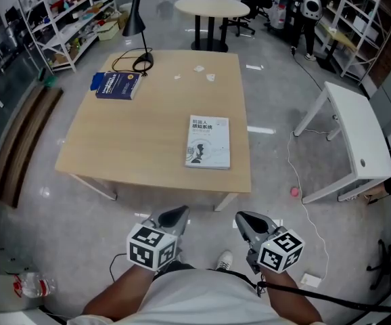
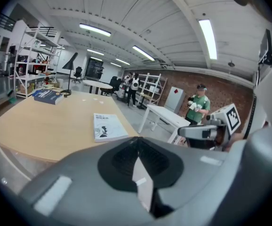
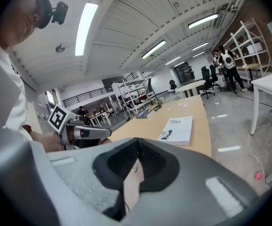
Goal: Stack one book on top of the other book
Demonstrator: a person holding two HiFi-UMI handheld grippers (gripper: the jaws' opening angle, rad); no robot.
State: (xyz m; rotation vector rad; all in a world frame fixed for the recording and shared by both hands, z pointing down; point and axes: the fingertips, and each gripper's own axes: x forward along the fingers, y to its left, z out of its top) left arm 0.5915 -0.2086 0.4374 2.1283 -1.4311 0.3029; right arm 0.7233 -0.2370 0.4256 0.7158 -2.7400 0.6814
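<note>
1. The left gripper (image 1: 177, 214) and right gripper (image 1: 244, 220) hover side by side short of the wooden table's (image 1: 128, 141) near edge, each with its jaws pressed together on nothing.
2. The white book (image 1: 208, 141) lies flat near the table's right edge.
3. The blue book (image 1: 118, 85) lies at the far left corner beside a black desk lamp (image 1: 133, 20), well apart from the white book.

Colour rundown: the surface (image 1: 148, 134) is pale tan wood. Up at its 11 o'clock there's a navy book (image 1: 118, 85) with white lettering. Toward 4 o'clock is a white book (image 1: 208, 141) with a small dark figure and bluish title print. The lamp (image 1: 136, 26) at 12 is all black. Left tongs (image 1: 180, 212) and right tongs (image 1: 243, 218) are grey, each with a cube in black-and-white square markers. The floor (image 1: 277, 100) is glossy grey, with a tiny pink thing (image 1: 294, 191) beside a white table (image 1: 358, 137).
</note>
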